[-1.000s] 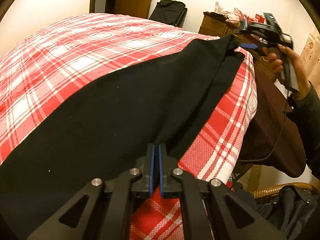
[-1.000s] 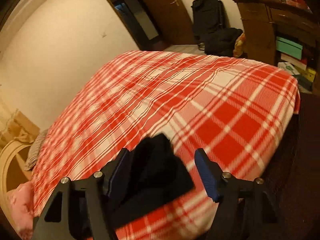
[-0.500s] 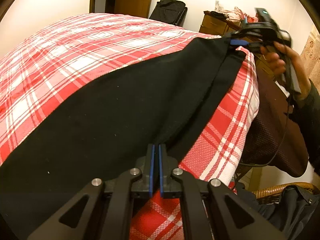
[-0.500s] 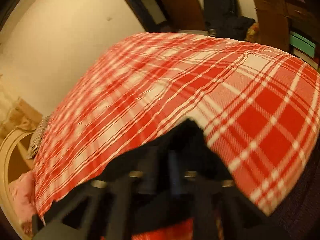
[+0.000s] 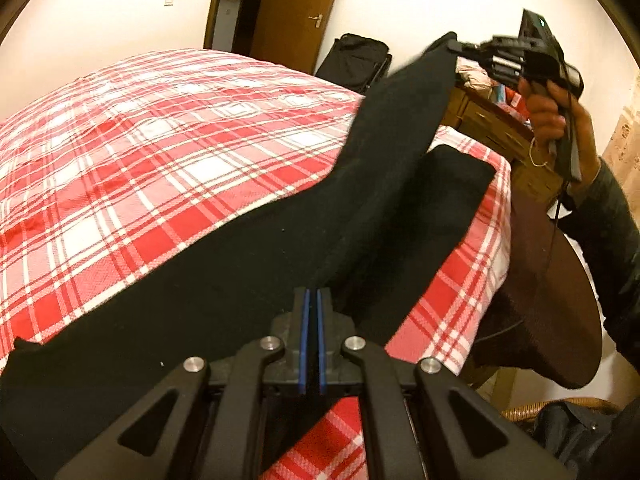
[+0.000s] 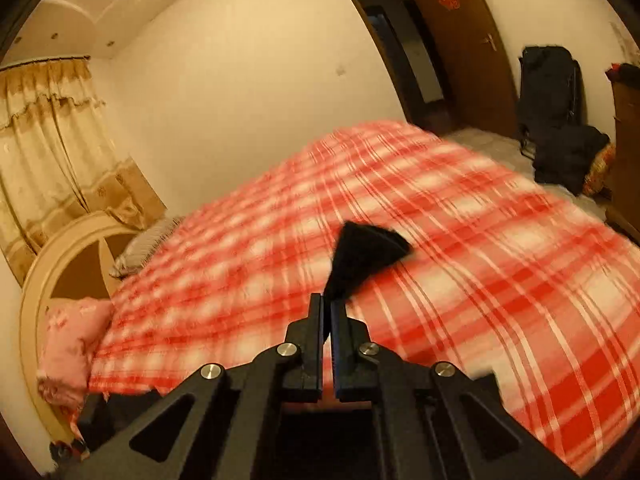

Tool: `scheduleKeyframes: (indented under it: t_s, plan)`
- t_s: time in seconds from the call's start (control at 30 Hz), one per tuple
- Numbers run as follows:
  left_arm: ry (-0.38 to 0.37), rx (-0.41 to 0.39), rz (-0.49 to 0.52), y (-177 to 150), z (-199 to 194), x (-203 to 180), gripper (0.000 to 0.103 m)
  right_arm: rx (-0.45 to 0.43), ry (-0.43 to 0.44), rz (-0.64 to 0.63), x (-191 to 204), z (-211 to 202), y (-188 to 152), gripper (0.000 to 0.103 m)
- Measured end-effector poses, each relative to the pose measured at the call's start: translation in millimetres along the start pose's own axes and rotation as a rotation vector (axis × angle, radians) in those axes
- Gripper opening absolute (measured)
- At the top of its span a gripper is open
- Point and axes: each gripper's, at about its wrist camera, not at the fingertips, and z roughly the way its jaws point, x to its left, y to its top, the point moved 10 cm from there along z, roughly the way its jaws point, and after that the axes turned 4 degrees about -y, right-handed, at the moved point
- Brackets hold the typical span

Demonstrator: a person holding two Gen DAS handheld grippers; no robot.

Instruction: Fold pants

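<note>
Two claws have hold of the pants (image 5: pixel 256 280), which lie black across the bed (image 5: pixel 160 152) from the lower left of the left wrist frame up to its upper right. The left claw (image 5: pixel 311 336) at bottom centre is pinched tight on the near edge, its blue pads almost touching with cloth between them. The right claw (image 5: pixel 460 46), in the upper right of that frame, grips the far end of one leg and holds it in the air, while the other leg lies flat on the bed beneath it. In its own view the right claw (image 6: pixel 329 344) is closed to a thin slit, with a dark triangle of cloth poking out past its tips. The step in hand looks to be laying one leg over the other. To do it well, keep the left claw still as an anchor, keep the lifted leg taut enough that it does not sag or twist, and carry it across so its edges meet those of the flat leg before either claw opens. Only the left wrist view shows the whole garment and both legs. The right wrist view shows just that small tip, plus the headboard (image 6: pixel 52 280) and pillows (image 6: pixel 68 344) at its left.
</note>
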Motion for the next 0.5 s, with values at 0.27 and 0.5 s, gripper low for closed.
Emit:
scheduleKeyframes:
  t_s: [0.27, 0.5]
  plan:
    - [-0.057, 0.098, 0.062, -31.4, 23.3, -24.6, 0.003, 0.107, -0.062, 0.179, -97.0, -5.5, -81.9, 0.003]
    - [-0.049, 0.115, 0.061, -34.1, 27.7, -23.5, 0.003, 0.02, -0.017, 0.149, -76.7, -24.8, -77.1, 0.003]
